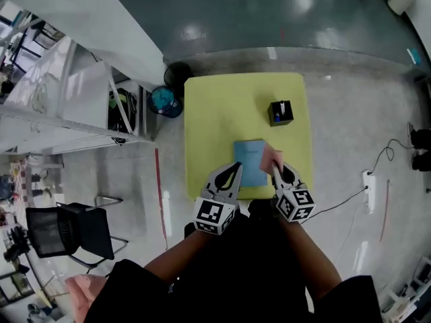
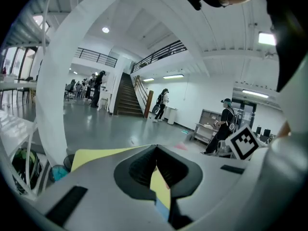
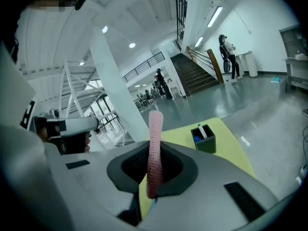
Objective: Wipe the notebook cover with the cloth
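A blue notebook (image 1: pixel 249 161) lies flat near the front edge of the yellow table (image 1: pixel 222 106). My right gripper (image 1: pixel 275 169) is shut on a pink cloth (image 1: pixel 271 156), which hangs at the notebook's right edge. In the right gripper view the cloth (image 3: pixel 155 129) stands up as a narrow strip between the closed jaws. My left gripper (image 1: pixel 236 169) is at the notebook's left edge, shut, with nothing between its jaws. Through the gap under its jaws show the yellow table and a sliver of the notebook (image 2: pixel 162 207).
A black pen holder (image 1: pixel 281 112) stands on the table behind the notebook, also seen from the right gripper (image 3: pixel 204 138). On the floor to the left are a blue bin (image 1: pixel 163 101), a white rack (image 1: pixel 74 93) and a black chair (image 1: pixel 67 231). A power strip (image 1: pixel 368 182) lies at right.
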Action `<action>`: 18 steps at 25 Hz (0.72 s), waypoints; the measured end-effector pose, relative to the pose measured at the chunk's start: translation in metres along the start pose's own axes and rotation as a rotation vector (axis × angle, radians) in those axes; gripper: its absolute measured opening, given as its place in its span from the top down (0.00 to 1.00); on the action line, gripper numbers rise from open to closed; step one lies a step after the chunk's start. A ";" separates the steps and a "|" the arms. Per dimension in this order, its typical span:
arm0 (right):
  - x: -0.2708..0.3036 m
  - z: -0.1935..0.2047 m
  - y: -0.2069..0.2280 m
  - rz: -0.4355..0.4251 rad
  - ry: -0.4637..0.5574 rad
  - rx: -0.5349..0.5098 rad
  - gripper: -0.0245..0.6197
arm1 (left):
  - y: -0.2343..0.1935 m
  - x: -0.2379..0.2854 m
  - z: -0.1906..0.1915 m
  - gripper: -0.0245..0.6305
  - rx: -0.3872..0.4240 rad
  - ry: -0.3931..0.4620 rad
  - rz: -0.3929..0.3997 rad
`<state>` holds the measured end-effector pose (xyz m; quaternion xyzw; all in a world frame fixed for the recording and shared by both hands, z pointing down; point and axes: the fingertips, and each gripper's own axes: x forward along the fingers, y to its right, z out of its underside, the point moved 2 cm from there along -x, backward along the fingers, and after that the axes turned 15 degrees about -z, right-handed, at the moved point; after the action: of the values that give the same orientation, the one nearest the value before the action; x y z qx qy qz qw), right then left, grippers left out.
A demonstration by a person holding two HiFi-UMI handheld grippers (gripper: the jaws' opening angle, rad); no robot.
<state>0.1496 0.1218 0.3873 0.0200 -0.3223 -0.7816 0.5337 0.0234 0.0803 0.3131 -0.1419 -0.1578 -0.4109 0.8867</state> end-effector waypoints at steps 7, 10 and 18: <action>0.000 -0.099 -0.061 -0.033 0.088 -0.107 0.90 | -0.025 -0.026 -0.073 0.94 -0.019 0.142 -0.063; -0.003 -0.129 -0.087 -0.048 0.110 -0.200 0.90 | -0.040 -0.038 -0.102 0.94 -0.007 0.197 -0.105; -0.004 -0.183 -0.135 -0.029 0.197 -0.354 0.90 | -0.066 -0.046 -0.153 0.94 -0.026 0.286 -0.151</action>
<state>0.1091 0.0666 0.1703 0.0070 -0.1260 -0.8279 0.5466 -0.0307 0.0124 0.1642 -0.0810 -0.0346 -0.4945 0.8647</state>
